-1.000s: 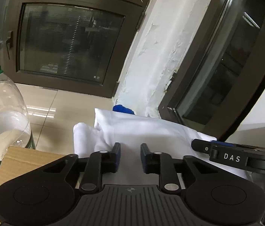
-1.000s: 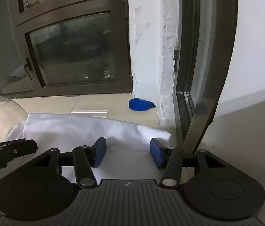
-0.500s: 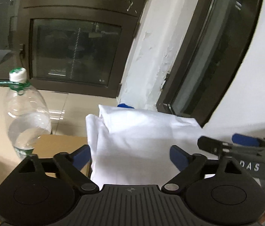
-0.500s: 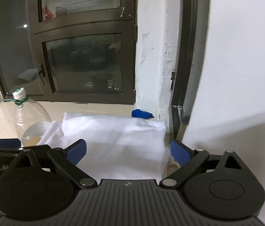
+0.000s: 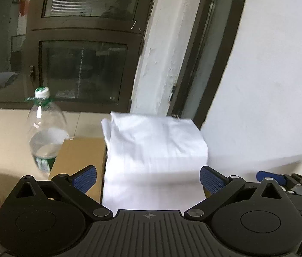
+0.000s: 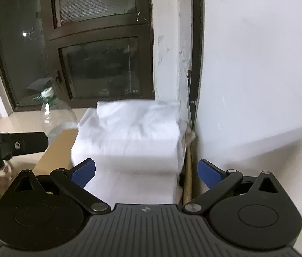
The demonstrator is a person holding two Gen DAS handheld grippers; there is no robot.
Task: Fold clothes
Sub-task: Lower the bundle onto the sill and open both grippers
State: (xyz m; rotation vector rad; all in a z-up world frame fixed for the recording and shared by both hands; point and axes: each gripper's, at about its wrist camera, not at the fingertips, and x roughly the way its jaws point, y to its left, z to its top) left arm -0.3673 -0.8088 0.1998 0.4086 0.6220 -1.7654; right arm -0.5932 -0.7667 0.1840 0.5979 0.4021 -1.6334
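Blue pads: the left claw (image 5: 148, 177) and the right claw (image 6: 146, 171) both stand spread wide, and their jaws are opening; cloth shows in the gaps, untouched, nothing gripped.
Garment: the white garment (image 5: 155, 150) lies released just ahead of both claws, laid in stacked layers on the cardboard sheet (image 5: 80, 156) that covers the desk.
Progress: I judge the fold made, its near edge a straight step across the cloth; a loose flap pokes out at the far left corner, so a tidy-up may remain.
Left side: bare cardboard beside the cloth, then the clear water bottle (image 5: 45, 132) standing near, the one thing to knock over.
Right side: tight! The cloth runs close to the white wall (image 6: 258, 85), so little room there.
Far edge: tiled sill (image 5: 5, 128), then the dark window frame (image 6: 99, 34) and the peeling pillar (image 5: 161, 64).
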